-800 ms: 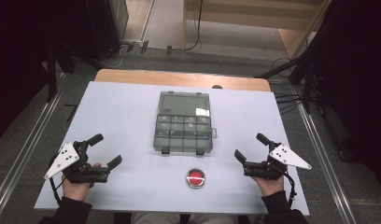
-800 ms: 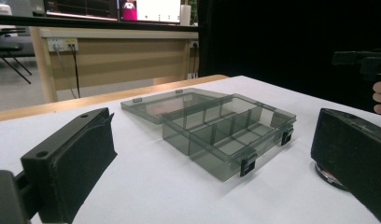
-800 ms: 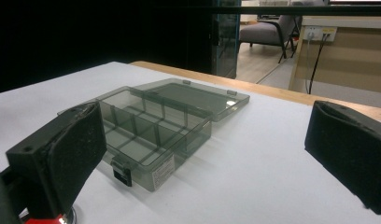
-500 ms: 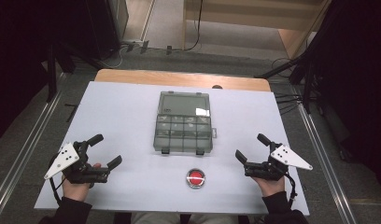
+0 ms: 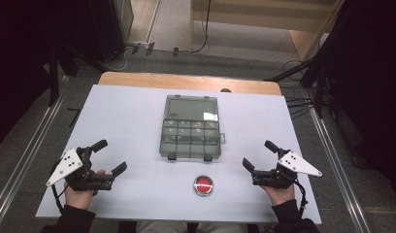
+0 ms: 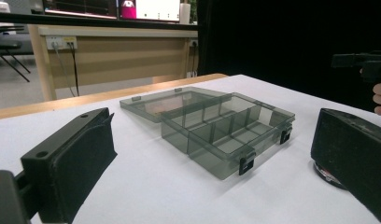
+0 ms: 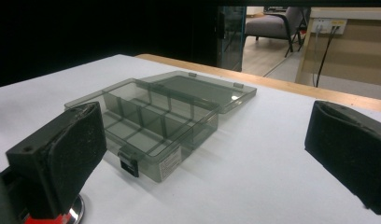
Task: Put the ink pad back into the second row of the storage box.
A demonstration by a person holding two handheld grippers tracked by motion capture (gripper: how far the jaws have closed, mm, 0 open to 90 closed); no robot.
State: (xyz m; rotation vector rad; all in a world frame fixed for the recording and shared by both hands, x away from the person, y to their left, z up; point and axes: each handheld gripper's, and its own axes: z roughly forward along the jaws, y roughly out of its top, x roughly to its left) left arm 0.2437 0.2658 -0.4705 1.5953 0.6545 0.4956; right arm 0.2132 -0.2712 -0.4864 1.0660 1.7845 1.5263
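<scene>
A smoky clear compartment box lies open in the middle of the white table, its lid folded flat toward the far side. Its compartments look empty in the left gripper view and the right gripper view. A red round button in a metal ring sits in front of the box. My left gripper rests open at the near left, nothing between its fingers. At the near right my right gripper is open and empty too. Both point toward the box.
A wooden strip edges the table's far side. Beyond it are a wooden counter, cables on the floor and dark stands at either side. A chair stands in the background.
</scene>
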